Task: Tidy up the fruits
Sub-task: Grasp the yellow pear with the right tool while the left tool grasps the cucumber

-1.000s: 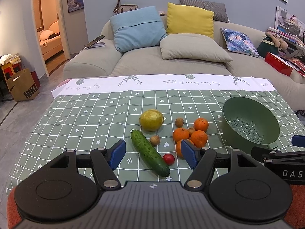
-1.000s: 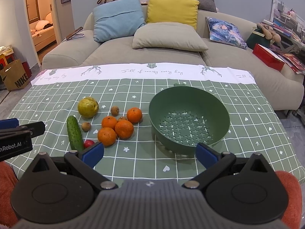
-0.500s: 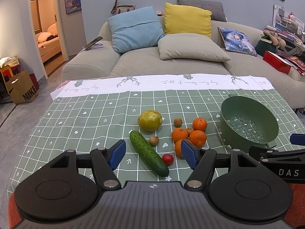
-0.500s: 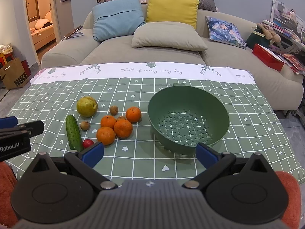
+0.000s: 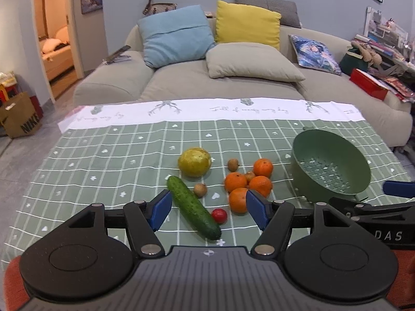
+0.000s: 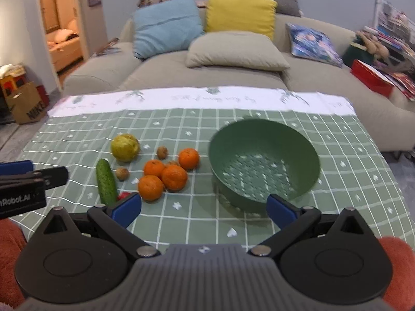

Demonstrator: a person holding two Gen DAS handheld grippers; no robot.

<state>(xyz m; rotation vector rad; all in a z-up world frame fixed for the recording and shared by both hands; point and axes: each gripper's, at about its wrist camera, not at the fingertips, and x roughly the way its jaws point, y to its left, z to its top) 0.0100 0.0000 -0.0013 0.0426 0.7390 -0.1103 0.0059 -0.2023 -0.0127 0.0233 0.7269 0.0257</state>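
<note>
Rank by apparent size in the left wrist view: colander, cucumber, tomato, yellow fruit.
1. Colander
2. Cucumber, longest of the produce
3. Yellow fruit, farther back, so its rank against the cucumber is unsure
4. Tomato

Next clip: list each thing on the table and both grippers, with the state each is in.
Left gripper: open, holding nothing.
Right gripper: open, holding nothing.
Colander: upright on the tablecloth, no fruit inside.
Oranges: four, clustered on the cloth.
Cucumber: lying flat.
Tomato: loose beside the cucumber.
Yellow fruit: resting on the cloth.
</note>
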